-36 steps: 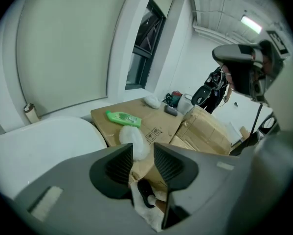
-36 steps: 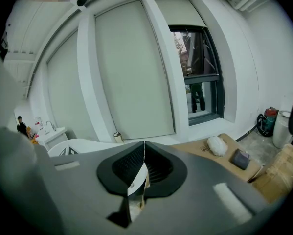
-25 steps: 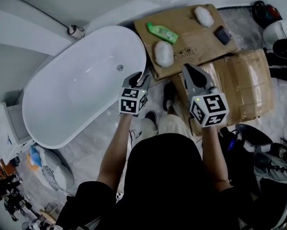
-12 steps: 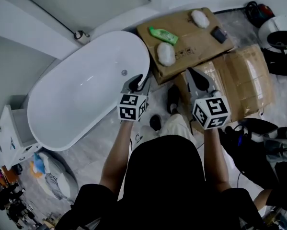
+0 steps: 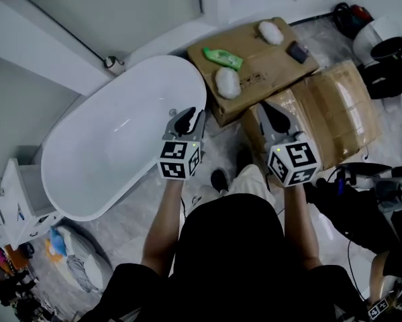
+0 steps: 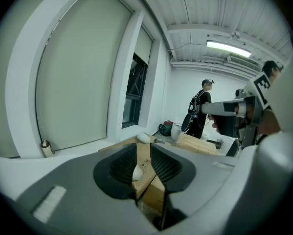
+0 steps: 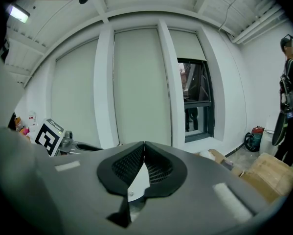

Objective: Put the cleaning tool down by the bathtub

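Note:
The white bathtub (image 5: 113, 139) lies at the left of the head view. Beside it a flat cardboard box (image 5: 271, 62) carries two white fluffy cleaning pads (image 5: 227, 82) (image 5: 270, 32), a green bottle (image 5: 222, 58) and a small dark object (image 5: 296, 52). My left gripper (image 5: 189, 115) hovers over the tub's near end. It is open with a narrow gap and holds nothing; its jaws have just been closing. Through that gap the box (image 6: 147, 156) and a pad (image 6: 136, 173) show. My right gripper (image 5: 265, 107) is shut and empty over the taped box.
A larger taped cardboard box (image 5: 335, 116) sits right of the flat one. Dark bags and gear (image 5: 388, 66) crowd the right side. A white shelf unit (image 5: 13, 200) stands at lower left. A person (image 6: 202, 106) stands by the far wall. My shoes (image 5: 219, 178) are on the floor between tub and boxes.
Both grippers have drawn back a little from the boxes. The left gripper now sits over the tub's end and its jaws stand closer together.

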Action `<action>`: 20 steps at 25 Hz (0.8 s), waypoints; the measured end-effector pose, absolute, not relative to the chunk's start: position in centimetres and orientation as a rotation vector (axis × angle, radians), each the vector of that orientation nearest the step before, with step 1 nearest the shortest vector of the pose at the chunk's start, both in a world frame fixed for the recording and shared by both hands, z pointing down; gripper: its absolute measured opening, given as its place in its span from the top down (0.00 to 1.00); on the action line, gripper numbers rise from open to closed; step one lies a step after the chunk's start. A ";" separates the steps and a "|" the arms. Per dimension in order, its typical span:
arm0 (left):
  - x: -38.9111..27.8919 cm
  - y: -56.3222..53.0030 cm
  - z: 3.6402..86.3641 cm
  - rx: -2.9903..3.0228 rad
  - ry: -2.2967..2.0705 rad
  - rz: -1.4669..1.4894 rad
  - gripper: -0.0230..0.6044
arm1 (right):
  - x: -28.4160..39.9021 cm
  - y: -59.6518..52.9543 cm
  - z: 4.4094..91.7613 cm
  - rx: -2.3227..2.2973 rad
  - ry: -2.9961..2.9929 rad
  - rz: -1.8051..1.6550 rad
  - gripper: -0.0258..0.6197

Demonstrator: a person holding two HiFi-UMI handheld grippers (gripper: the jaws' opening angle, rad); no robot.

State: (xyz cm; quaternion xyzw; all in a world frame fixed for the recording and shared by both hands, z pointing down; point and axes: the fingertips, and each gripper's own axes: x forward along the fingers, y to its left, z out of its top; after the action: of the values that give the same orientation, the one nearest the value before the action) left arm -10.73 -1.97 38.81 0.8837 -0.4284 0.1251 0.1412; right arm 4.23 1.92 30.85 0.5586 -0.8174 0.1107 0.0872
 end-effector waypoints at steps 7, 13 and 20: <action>-10.4 -1.2 35.3 2.592 -1.256 0.287 0.85 | 4.1 3.1 29.4 1.649 -2.450 0.286 0.95; -8.9 -0.3 31.6 2.657 -1.245 0.207 0.87 | 4.6 4.2 28.6 1.646 -2.453 0.260 0.95; -7.5 0.8 29.8 2.689 -1.233 0.155 0.90 | 5.2 5.4 27.3 1.670 -2.463 0.226 0.95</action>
State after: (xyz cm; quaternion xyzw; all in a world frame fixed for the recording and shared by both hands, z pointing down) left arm -7.51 0.80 29.78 0.9041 -0.4146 0.0523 0.0894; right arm 5.24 5.36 27.34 0.5579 -0.8228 0.0753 0.0783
